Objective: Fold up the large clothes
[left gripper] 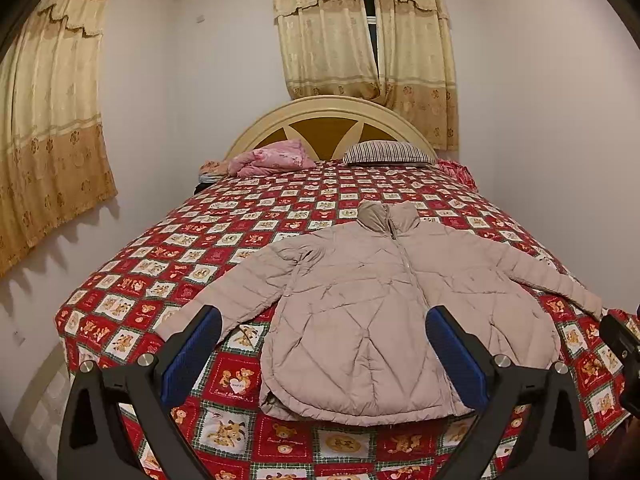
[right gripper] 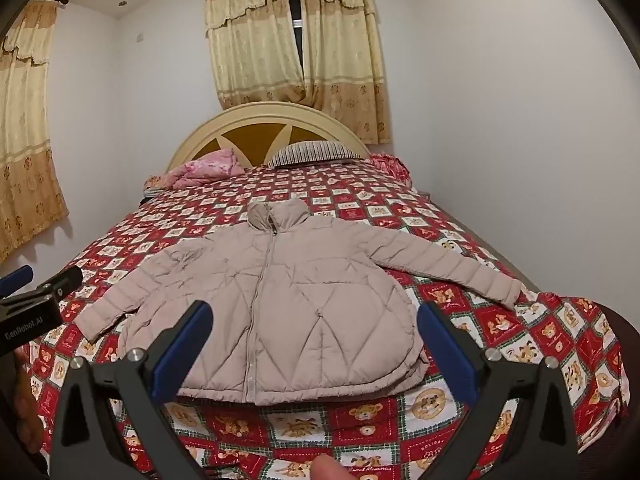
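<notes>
Jacket (left gripper: pixel 372 320), a pale pinkish-beige quilted puffer, lies flat and face up on the bed (left gripper: pixel 224 240), near the foot end closest to you, with its zip closed, its collar pointing toward the headboard (left gripper: pixel 332 124) and both sleeves spread out to the sides. It rests on a red bedspread checked with teddy-bear squares. Your left tongs (left gripper: pixel 324 344) hang above the near hem with their blue-padded fingers (left gripper: pixel 192 356) spread wide apart, gripping nothing; from their camera the jacket's lower left half shows between the two fingers. Your right tongs (right gripper: pixel 316 340) are likewise released, fingers wide, poised over the jacket's hem and closing on nothing. In the right wrist view the left tongs show at the left edge, just beside the jacket's left cuff but apart from it, and a fingertip (right gripper: pixel 328 468) of your hand shows at the bottom edge. At the far end of the bed, against the cream and brown arched headboard, sit a bundled pink blanket (left gripper: pixel 272 158) on the left and a striped pillow (left gripper: pixel 388 152) on the right. Yellow patterned curtains (left gripper: pixel 360 52) hang behind the headboard, and a second set hangs on the left wall.
</notes>
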### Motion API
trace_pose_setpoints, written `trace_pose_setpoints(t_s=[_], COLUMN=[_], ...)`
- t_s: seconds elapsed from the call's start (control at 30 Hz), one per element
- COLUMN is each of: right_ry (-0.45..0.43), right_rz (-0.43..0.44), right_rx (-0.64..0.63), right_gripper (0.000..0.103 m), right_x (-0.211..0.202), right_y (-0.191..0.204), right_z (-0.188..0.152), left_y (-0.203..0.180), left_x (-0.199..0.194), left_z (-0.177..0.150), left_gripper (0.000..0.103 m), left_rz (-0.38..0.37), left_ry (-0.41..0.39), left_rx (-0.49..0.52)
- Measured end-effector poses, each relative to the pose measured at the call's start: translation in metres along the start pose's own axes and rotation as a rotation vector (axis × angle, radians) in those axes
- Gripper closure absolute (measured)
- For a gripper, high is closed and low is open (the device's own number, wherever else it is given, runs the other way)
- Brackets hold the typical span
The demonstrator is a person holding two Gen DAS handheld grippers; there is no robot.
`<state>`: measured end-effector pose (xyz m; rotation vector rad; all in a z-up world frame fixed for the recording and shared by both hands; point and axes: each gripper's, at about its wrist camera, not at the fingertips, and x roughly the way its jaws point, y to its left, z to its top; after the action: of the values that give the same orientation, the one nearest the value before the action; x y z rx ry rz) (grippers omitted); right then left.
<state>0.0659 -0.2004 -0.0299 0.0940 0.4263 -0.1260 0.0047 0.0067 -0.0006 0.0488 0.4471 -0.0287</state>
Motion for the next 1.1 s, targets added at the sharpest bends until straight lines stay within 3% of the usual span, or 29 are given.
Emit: trace_pose_setpoints(t_s=[1.1], right_ry=[0.017], right_rz=[0.015], right_rx=[-0.01], right_gripper=[0.0], right_x=[0.002], right_y=[0.01], right_z=[-0.007], left_y=[0.001], left_x=[0.005], left_z=[-0.002], left_gripper=[0.001], left_rz=[0.007], left_ry=[0.012], left_rx=[-0.007])
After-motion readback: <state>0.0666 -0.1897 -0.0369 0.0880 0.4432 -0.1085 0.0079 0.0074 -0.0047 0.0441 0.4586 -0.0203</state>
